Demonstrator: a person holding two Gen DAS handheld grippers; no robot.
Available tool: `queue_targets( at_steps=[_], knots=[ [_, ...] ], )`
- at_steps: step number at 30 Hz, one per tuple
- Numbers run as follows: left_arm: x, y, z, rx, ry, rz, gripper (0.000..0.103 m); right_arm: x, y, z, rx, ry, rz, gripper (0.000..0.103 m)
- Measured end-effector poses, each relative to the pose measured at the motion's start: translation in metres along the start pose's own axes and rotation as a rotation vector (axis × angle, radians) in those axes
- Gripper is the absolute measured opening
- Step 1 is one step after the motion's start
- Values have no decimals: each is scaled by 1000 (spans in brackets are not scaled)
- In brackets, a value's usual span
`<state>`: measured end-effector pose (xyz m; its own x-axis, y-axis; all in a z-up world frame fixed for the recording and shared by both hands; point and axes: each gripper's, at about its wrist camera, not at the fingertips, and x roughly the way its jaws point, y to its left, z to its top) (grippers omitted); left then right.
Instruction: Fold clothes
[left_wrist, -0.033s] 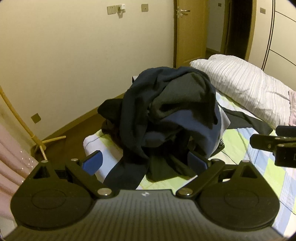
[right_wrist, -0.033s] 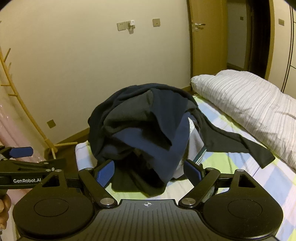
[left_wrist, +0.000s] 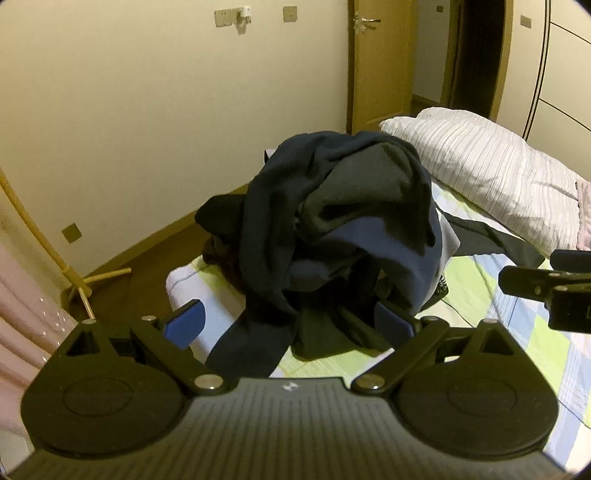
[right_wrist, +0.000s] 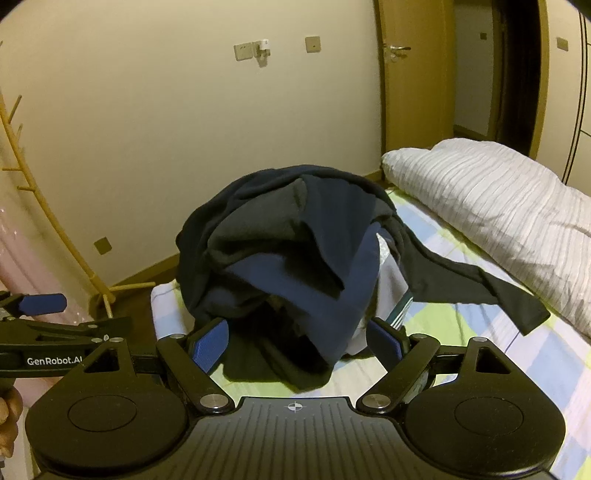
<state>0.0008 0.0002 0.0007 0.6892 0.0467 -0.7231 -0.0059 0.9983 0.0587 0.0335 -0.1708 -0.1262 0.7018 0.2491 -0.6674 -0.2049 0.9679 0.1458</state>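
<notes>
text: "GenRobot.AI" | on: side of left gripper (right_wrist: 42, 303) | colour: white on black | last letter partly cut off

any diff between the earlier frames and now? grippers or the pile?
No visible change. The pile of dark clothes sits heaped on the checked bed sheet exactly as before, one dark sleeve trailing toward the striped duvet. The left gripper and right gripper are both open as before, short of the pile, holding nothing.
</notes>
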Motion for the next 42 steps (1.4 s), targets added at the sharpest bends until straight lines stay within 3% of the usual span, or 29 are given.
queue_targets(
  at_steps=[5, 7, 11, 42],
  knots=[
    [-7, 6, -19, -28, -62, -24, 96, 1, -1, 0, -1, 10, -5, 85],
    [3, 4, -11, -15, -6, -22, 96, 4, -2, 1, -1, 10, -6, 85],
    [7, 2, -5, -17, 28, -25, 96, 4, -1, 0, 4, 10, -11, 85],
    [12, -12, -6, 10, 36, -26, 96, 7, -20, 0, 31, 22, -4, 85]
  ],
)
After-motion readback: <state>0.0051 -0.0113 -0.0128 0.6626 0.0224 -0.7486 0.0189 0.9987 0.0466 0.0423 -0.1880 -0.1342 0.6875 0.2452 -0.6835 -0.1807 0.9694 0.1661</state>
